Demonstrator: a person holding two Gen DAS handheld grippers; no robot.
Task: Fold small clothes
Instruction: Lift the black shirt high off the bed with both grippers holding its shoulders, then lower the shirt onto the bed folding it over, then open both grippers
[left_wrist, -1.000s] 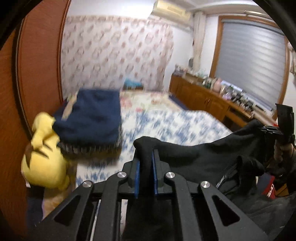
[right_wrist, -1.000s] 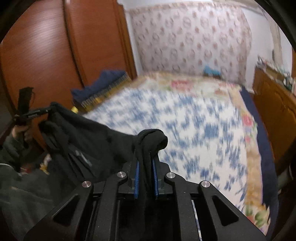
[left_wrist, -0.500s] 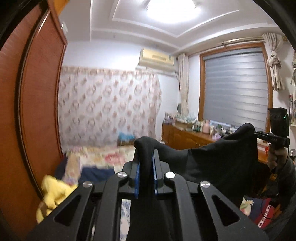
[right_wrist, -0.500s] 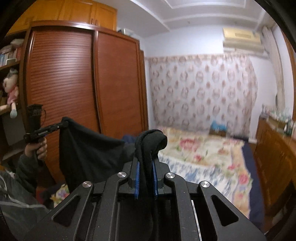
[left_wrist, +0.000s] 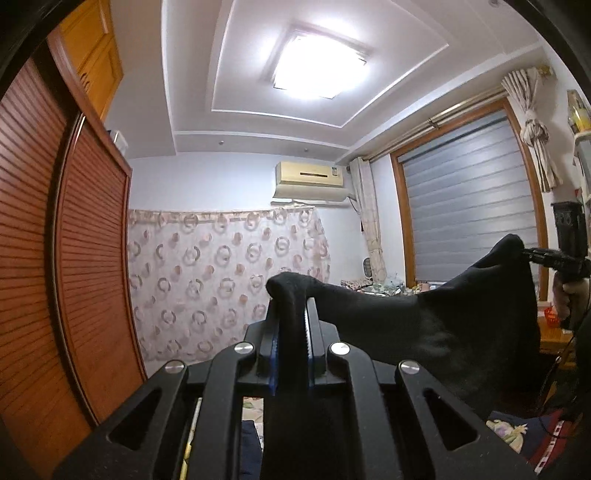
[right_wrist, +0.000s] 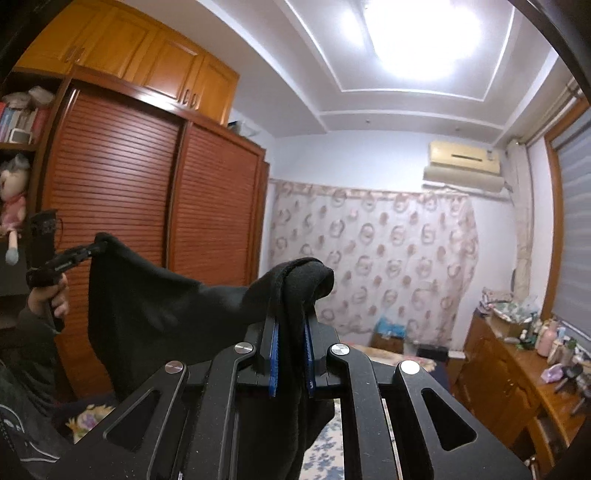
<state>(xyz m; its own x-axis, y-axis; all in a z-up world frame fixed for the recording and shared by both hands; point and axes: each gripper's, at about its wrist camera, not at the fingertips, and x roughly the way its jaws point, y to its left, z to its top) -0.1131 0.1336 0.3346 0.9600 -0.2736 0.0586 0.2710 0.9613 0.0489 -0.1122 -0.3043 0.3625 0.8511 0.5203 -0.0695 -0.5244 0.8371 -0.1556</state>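
- We pinch one top corner of the black garment (left_wrist: 424, 325) in the left gripper (left_wrist: 291, 314); its blue-edged pads are clamped on a bunched fold that pokes up above the fingertips.
- From that corner the cloth runs as a sagging top edge across to the right gripper (right_wrist: 291, 314), which is clamped the same way on the opposite corner, with a lump of fabric curling over its tips.
- The garment hangs in the air between the two tools, in front of the slatted wardrobe doors (right_wrist: 147, 206), high above the floral bedspread (right_wrist: 325, 443), which shows only at the bottom of the right wrist view.
- What kind of garment it is we cannot tell; only dark, fleecy cloth shows.
- To do this step well, we judge that we should keep both corners level with each other and draw them apart until the sag in the top edge is gone, so the cloth hangs flat.
- We should hold both grips firm: each holds a thick wad, not a clean edge, and a sharp shake could pull one free.
- When we lower it, the hem should meet the bedspread first, then we lay the rest back smoothly, without wrinkles.
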